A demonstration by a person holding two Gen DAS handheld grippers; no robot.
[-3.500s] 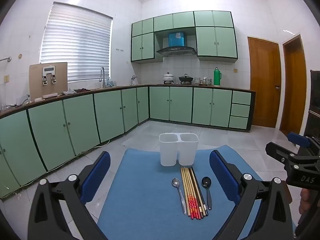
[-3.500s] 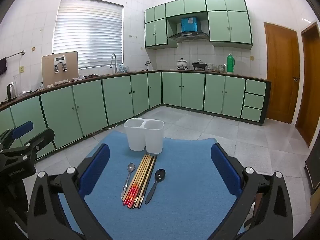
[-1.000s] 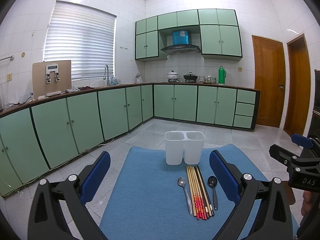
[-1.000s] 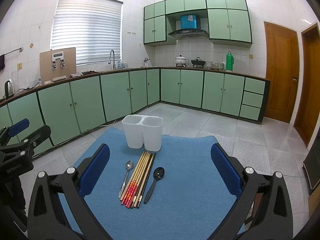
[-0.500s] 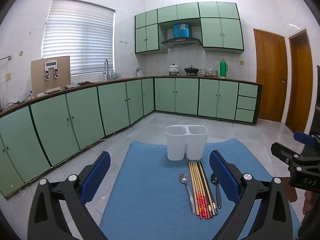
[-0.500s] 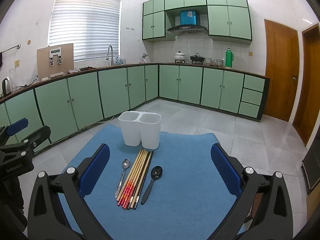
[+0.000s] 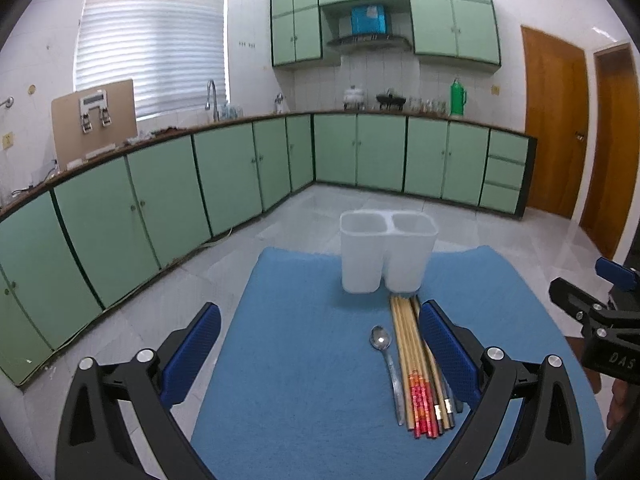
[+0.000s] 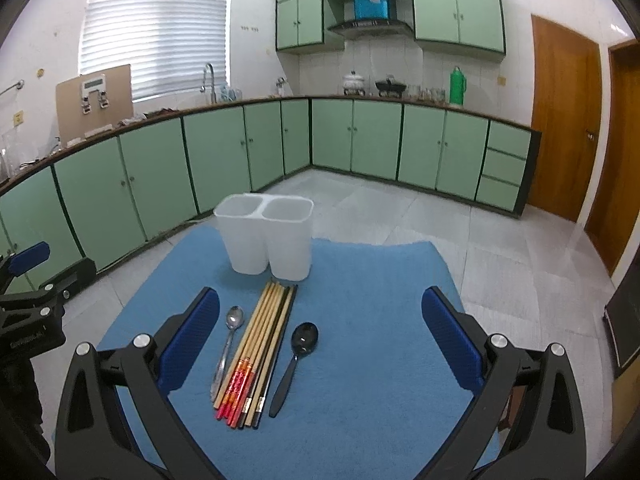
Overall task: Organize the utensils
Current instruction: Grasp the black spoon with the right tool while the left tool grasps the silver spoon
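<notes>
Both grippers, left and right, spread wide, empty, above chopsticks beside two-compartment holder.

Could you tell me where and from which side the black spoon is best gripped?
Probably at mid-handle, from above. The black spoon lies flat on the blue mat, bowl toward the white holder; its right side is free, while the chopsticks lie close on its left.

You get bright, even daylight from the blinded window; left of it, fisheye bending and black corners. Everything looks slightly soft.
</notes>
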